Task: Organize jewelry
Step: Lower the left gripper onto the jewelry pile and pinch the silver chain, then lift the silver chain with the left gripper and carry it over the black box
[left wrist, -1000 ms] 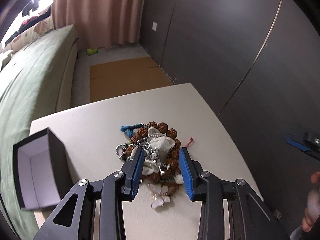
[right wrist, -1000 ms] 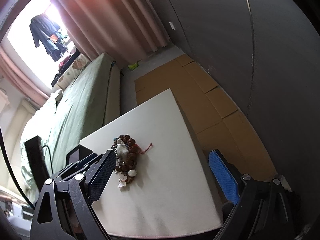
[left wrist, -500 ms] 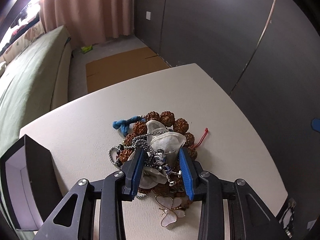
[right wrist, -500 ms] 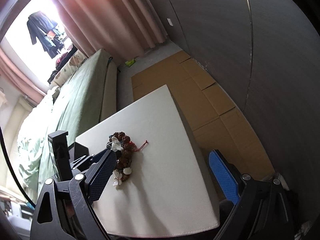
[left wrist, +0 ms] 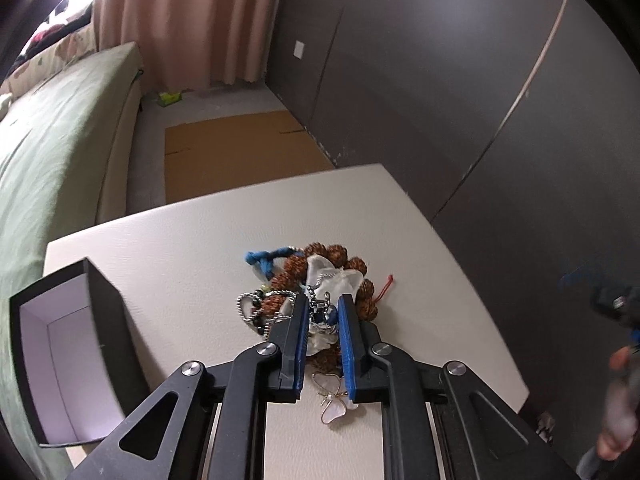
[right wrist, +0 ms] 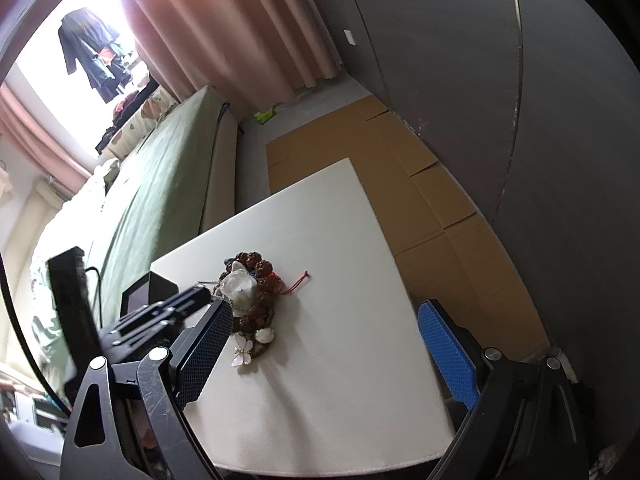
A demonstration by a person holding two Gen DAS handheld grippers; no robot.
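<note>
A tangled jewelry pile (left wrist: 320, 280) lies mid-table: brown bead bracelet (left wrist: 332, 254), white pouch (left wrist: 338, 280), silver chain (left wrist: 320, 304), blue cord (left wrist: 260, 260), and a white flower brooch (left wrist: 334, 398) nearest me. My left gripper (left wrist: 323, 312) has closed on the silver chain and pouch at the pile's near side. The pile also shows in the right wrist view (right wrist: 250, 300), with the left gripper (right wrist: 208, 294) reaching into it from the left. My right gripper (right wrist: 324, 344) is wide open and empty, above the table's near right part.
An open black box (left wrist: 60, 352) with a white inside stands at the table's left edge. The white table (left wrist: 192, 248) sits by a dark wall. Cardboard sheets (right wrist: 420, 200) cover the floor beyond. A green bed (left wrist: 52, 140) lies left.
My left gripper's jaws narrowed from wide apart to closed on the chain and pouch. The right gripper stayed open, drifting slightly.
</note>
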